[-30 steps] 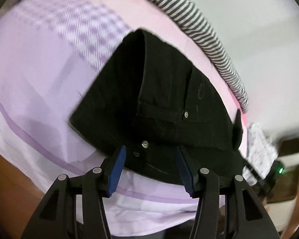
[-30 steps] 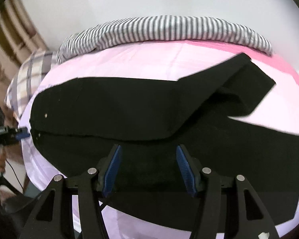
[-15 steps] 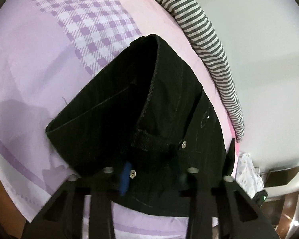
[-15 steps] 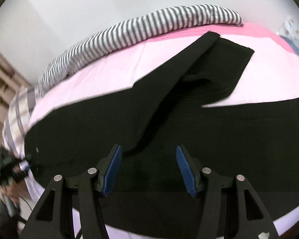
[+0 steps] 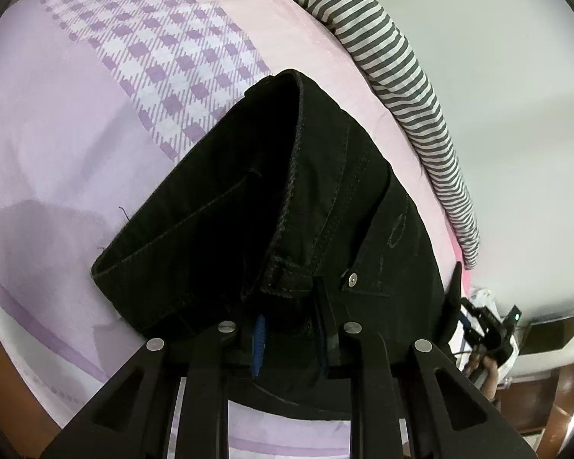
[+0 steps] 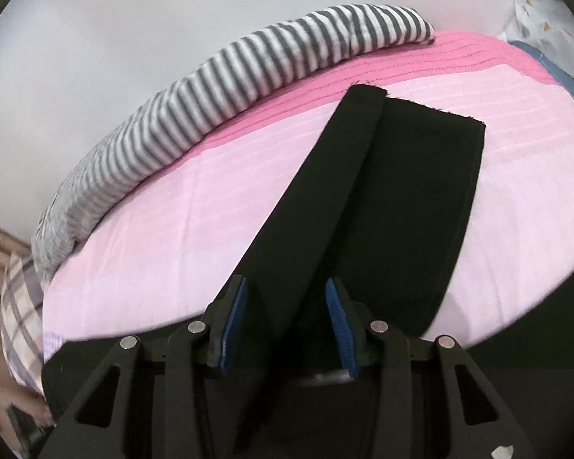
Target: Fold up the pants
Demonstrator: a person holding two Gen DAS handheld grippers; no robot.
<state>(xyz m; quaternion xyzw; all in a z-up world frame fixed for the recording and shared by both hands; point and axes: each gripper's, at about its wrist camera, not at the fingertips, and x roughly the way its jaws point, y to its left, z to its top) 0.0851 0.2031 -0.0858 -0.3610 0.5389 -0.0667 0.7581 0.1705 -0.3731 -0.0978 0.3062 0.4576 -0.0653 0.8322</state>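
While the black pants [image 5: 317,206] lie spread on the bed [image 5: 57,145], the left gripper [image 5: 291,338] has its waist end between its fingers, which are drawn in on the denim so that the blue pad [image 5: 258,344] of one finger is half buried in the fabric; it looks clamped on the waistband beside a metal rivet [image 5: 352,278]. From this end the waistband stands up in an open fold, its rim lifted off the lilac and checked sheet, and a striped blanket [image 5: 401,61] runs along the far edge of the bed against the wall. In the right wrist view the two legs [image 6: 382,191] stretch away over the pink sheet [image 6: 172,229], one lying partly over the other, their hems near a brighter pink cover [image 6: 459,53] and the striped blanket [image 6: 248,72]. The right gripper [image 6: 285,325] sits low over the near part of the legs with its blue-padded fingers apart and dark cloth showing between them; whether the pads touch the cloth cannot be told.
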